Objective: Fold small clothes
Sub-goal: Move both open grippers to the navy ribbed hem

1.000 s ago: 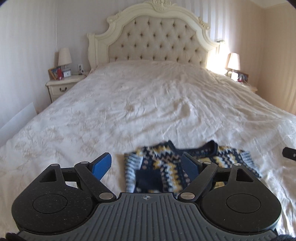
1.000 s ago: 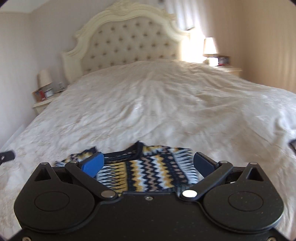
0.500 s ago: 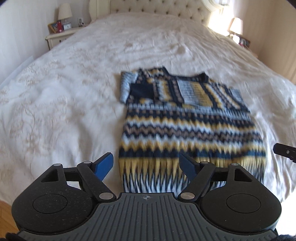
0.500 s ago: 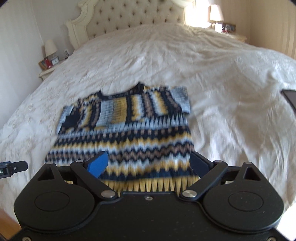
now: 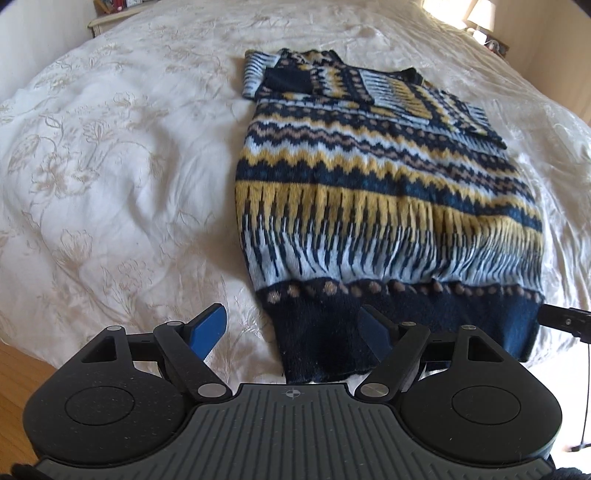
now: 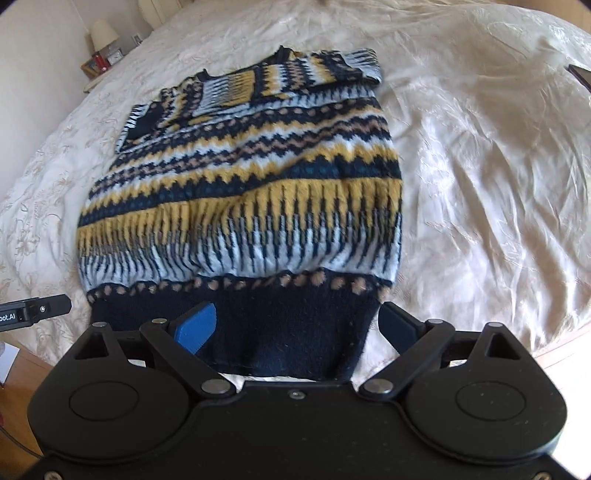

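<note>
At lower frame, now down over the sweater's [image 5: 388, 192] dark hem [image 6: 280, 325] from headboard height, left hand-held gripper [image 5: 295, 330] and right hand-held gripper [image 6: 295, 326] both spread open, holding nothing, ready to pinch.

Black hand-held gripper [image 5: 291, 328], blue fingers [image 5: 207, 330]

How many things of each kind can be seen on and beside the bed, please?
Sweaters: 1, the patterned sweater, lying flat on the bedspread
Grippers: 2, the left gripper and the right gripper
Lamps: 2, one lamp on each side, the other lamp
Beds: 1
Total: 6
</note>
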Tool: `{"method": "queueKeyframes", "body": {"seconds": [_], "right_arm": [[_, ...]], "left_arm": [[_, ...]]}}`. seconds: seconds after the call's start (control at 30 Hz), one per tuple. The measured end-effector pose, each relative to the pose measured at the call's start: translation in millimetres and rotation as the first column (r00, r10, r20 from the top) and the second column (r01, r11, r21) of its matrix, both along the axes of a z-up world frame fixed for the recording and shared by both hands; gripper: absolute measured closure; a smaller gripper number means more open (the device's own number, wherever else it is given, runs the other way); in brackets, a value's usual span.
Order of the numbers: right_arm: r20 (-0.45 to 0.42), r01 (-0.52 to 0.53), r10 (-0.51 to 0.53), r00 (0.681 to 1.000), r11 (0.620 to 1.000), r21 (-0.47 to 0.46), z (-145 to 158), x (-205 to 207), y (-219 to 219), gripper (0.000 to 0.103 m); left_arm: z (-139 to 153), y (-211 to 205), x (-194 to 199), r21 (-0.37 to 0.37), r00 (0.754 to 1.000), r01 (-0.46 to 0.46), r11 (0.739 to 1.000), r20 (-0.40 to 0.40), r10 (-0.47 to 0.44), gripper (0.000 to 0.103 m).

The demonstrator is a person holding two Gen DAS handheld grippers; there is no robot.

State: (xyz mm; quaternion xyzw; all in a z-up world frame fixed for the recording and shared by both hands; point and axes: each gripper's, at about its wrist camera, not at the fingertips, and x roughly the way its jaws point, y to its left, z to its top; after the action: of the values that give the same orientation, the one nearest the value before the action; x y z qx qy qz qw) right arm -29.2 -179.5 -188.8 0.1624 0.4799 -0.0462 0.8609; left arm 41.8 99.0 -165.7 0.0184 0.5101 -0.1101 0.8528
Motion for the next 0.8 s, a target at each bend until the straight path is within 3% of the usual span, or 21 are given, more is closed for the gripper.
{"method": "queueKeyframes", "body": {"seconds": [0.53,0.8], "right_arm": [[-0.089,0.001,0.002,0.996,1.000,0.031,-28,21,-19,0.009],[-0.131,0.027,-0.014,0.991,0.994,0.103,-44,28,-33,0.017]], "left_arm": [[-44,-10,28,0.024,0.995,0.004,1.000,-0.101,-0.002,0.026],[-56,-9,38,-0.002,0.988,-0.017,1.000,-0.156,0.016,0.026]]}}
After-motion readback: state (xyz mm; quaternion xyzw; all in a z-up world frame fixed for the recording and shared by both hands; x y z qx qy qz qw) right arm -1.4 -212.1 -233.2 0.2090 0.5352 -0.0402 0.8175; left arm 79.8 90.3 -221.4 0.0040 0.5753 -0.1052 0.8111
